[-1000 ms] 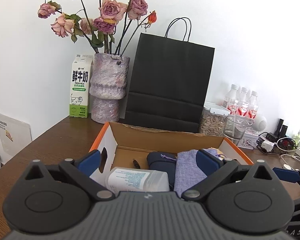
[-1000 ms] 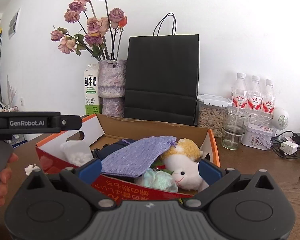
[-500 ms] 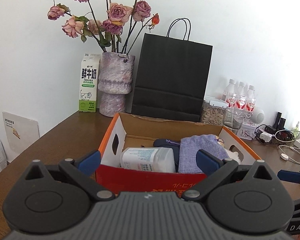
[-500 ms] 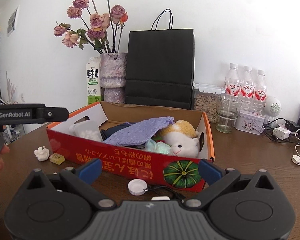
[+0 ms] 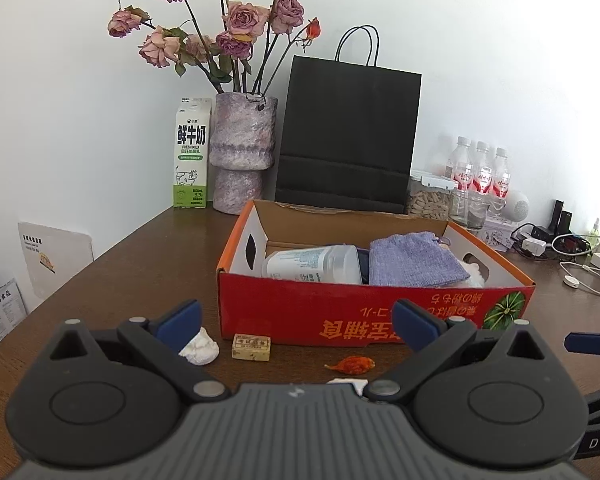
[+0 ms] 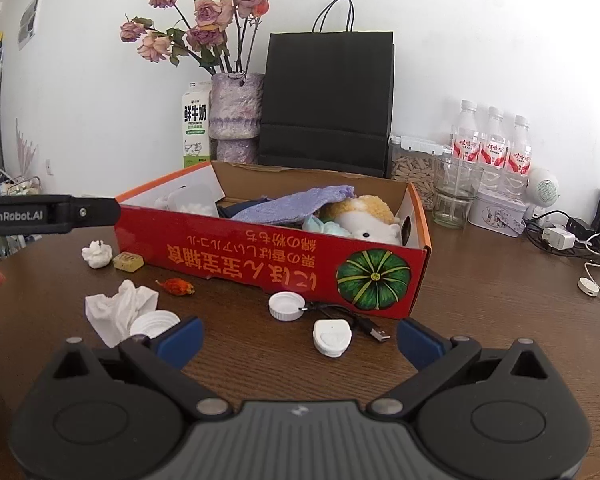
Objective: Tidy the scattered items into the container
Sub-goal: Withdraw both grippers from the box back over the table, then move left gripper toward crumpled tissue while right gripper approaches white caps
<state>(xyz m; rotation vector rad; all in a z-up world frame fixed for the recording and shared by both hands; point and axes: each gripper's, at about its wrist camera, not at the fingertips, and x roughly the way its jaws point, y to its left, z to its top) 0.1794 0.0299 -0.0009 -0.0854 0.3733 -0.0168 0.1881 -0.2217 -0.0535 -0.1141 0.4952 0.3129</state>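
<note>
Wood-grain table (image 6: 480,300) | glossy cardboard box (image 6: 260,256) | both tongs (image 5: 296,318) (image 6: 298,338) apart, empty

Box (image 6: 260,256) on the desk (image 6: 480,300), loose items before it.

In the box lie a jar (image 5: 312,266) at the left, a pouch (image 5: 414,260) beside it and a plush toy (image 6: 364,220) at the right. Before the box — a tissue wad (image 6: 118,312), two caps (image 6: 286,306), a cable (image 6: 340,316) and a small block (image 6: 128,261). Behind it stand a paper bag (image 6: 328,96), a vase (image 6: 236,116) and a milk carton (image 6: 196,124) — bottles (image 6: 488,140) to the right.

home, rose vase (image 5: 244,156), milk carton (image 5: 191,152), wood table (image 5: 140,264)
</note>
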